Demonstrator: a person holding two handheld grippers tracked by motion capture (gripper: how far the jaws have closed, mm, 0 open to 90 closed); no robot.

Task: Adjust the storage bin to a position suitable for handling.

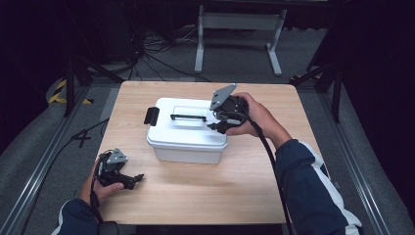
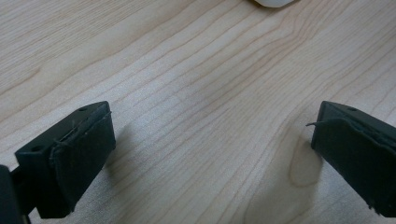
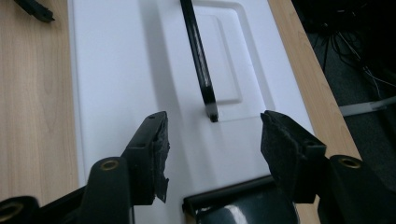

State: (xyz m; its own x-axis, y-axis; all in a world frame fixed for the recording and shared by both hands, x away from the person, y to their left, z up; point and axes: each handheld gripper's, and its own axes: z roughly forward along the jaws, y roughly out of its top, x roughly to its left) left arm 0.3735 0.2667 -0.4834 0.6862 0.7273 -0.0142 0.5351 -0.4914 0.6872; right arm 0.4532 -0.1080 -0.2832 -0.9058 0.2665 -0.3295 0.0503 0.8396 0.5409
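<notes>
Left of the white box [image 1: 187,129], the left gripper [image 1: 128,178] rests low on the wooden table [image 1: 195,196], jaws wide, nothing between them, seemingly waiting. The box sits mid-table, lid on, black handle [image 1: 188,117] lying flat. At its right end the right gripper [image 1: 219,128] hovers spread wide over the black latch [image 3: 243,203], probably to unclip it; nothing blocks it.

The right claw [image 1: 219,126] covers the white box's [image 1: 186,139] near latch [image 3: 238,203], cut off at the bottom in the right gripper view. In the left gripper view, a white sliver [image 2: 275,2], probably that box, clips the top edge.
</notes>
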